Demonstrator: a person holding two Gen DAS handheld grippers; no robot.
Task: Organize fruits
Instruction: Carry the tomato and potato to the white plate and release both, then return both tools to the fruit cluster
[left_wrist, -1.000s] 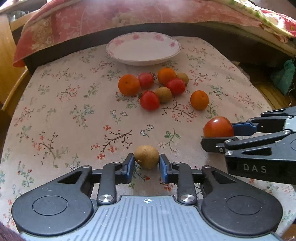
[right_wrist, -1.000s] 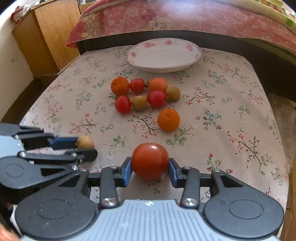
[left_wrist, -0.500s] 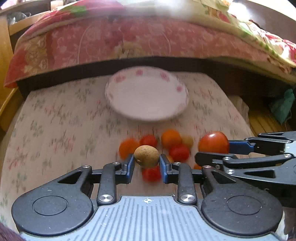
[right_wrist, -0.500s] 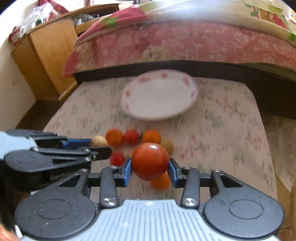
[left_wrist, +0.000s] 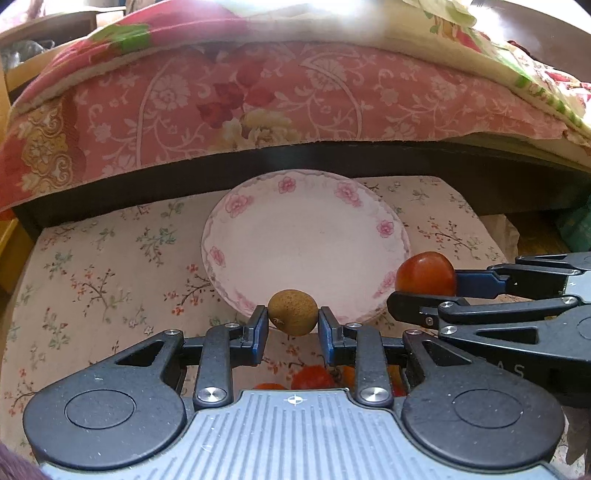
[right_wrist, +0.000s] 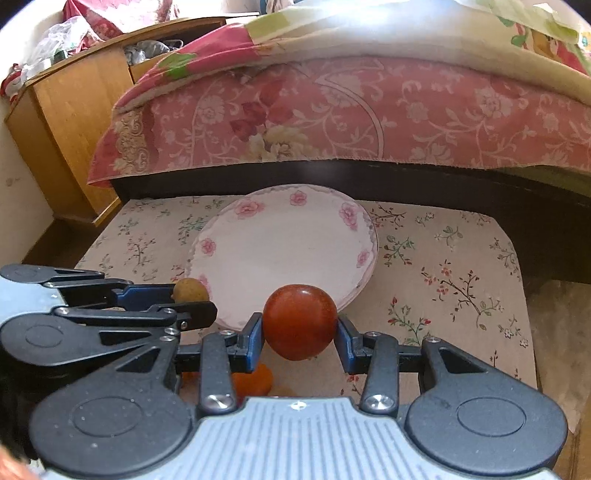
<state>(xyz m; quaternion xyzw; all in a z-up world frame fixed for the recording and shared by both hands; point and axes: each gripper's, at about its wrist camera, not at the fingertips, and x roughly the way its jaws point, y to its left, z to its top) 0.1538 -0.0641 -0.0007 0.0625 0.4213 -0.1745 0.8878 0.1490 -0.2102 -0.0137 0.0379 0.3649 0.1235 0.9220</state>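
My left gripper (left_wrist: 292, 320) is shut on a small brown fruit (left_wrist: 292, 312) and holds it at the near rim of the white flowered plate (left_wrist: 258, 236). My right gripper (right_wrist: 300, 334) is shut on a red tomato (right_wrist: 300, 320), also at the plate's (right_wrist: 273, 240) near rim. Each gripper shows in the other's view: the right one with the tomato (left_wrist: 425, 274) at the right, the left one with the brown fruit (right_wrist: 191, 291) at the left. Other red and orange fruits (left_wrist: 312, 377) lie on the cloth below the grippers, mostly hidden.
The table has a floral cloth (right_wrist: 443, 280). A bed with a pink floral quilt (left_wrist: 258, 103) and dark frame runs right behind the plate. A wooden cabinet (right_wrist: 70, 122) stands at the back left. The table's right edge drops to the floor (right_wrist: 561, 325).
Both grippers have moved forward with their fruits, from above the fruit pile to the plate's near rim. The plate looks much nearer and the pile has slid under the grippers.
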